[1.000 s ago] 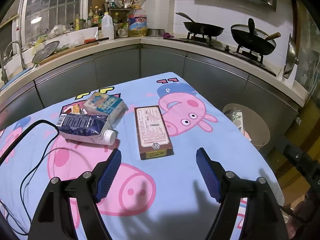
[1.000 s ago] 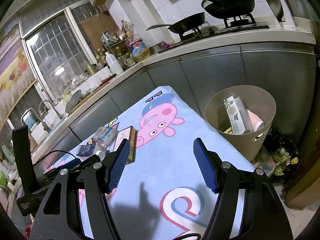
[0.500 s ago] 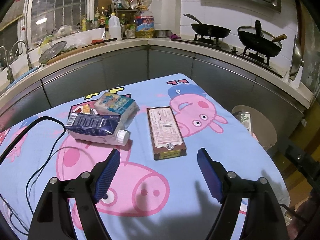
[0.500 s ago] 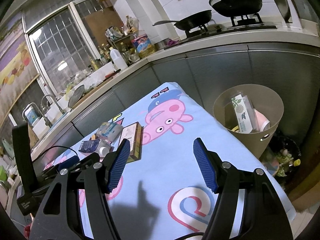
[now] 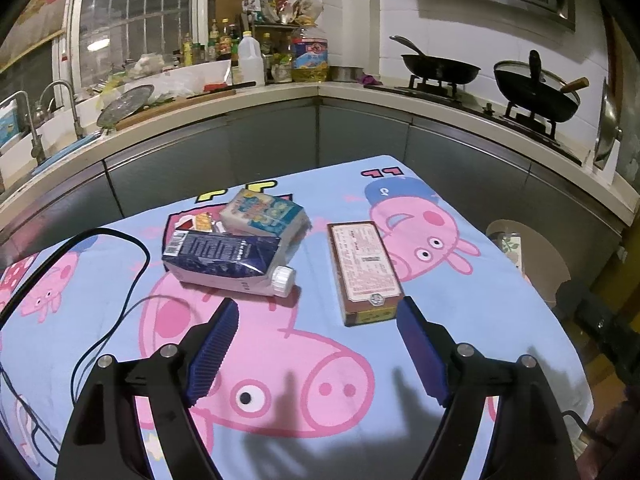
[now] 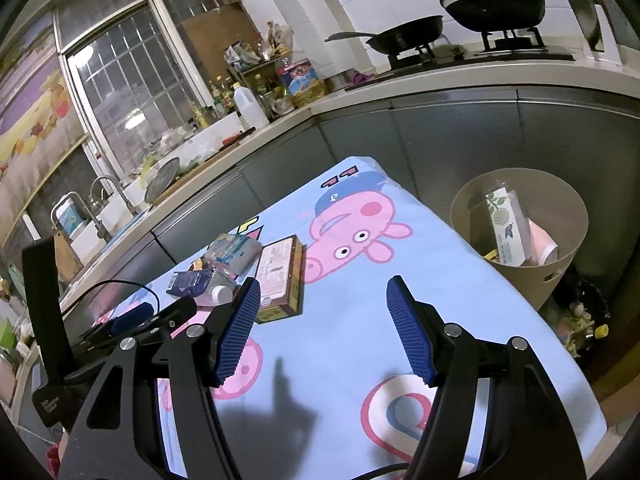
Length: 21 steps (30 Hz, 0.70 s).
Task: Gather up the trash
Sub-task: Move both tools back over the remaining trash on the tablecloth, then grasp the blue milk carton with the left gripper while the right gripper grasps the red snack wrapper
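Note:
Trash lies on the table's cartoon-pig cloth (image 5: 280,360). A brown flat box (image 5: 362,266) lies just ahead of my left gripper (image 5: 316,308), which is open and empty. A dark blue carton with a white cap (image 5: 224,262) lies to the box's left, with a light blue packet (image 5: 266,212) and small wrappers (image 5: 198,222) behind it. My right gripper (image 6: 322,288) is open and empty above the cloth; the brown box (image 6: 280,272) is ahead of its left finger. A beige trash bin (image 6: 560,264) right of the table holds a carton.
A black cable (image 5: 132,276) runs across the cloth's left side. Grey kitchen cabinets (image 5: 280,140) wrap behind the table, with pans on a stove (image 5: 532,96) and bottles (image 5: 252,60) on the counter. Litter lies on the floor (image 6: 580,316) by the bin.
Both grippers have drawn back and turned slightly, so the trash items sit more to the centre of the left view. Both stay open and empty. The trash has not moved.

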Available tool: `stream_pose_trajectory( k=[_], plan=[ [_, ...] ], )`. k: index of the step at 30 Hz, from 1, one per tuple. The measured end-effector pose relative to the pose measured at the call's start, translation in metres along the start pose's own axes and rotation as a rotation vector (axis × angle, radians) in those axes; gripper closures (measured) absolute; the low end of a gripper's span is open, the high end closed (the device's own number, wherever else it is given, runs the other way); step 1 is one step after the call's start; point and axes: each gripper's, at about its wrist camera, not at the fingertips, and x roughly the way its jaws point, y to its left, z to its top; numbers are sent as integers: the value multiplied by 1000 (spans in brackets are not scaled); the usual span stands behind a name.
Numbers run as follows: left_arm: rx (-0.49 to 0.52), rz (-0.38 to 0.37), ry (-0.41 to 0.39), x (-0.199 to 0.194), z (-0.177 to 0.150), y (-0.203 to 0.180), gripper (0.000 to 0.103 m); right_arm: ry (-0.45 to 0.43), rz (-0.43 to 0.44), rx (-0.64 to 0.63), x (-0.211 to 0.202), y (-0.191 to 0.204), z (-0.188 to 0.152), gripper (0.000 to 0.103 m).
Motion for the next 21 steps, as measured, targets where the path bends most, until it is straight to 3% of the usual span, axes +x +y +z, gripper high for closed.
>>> stream_pose_trajectory(
  k=[13,17,21],
  plan=[
    [-29,38,-5,0,-1,25,21,22,43,-40,16,23,1,38],
    [-72,76,-14,-2,0,56,21,30,81,-71,25,41,3,38],
    [-171,139,-12,-5,-3,111,22,54,117,-105,38,59,2,38]
  ],
)
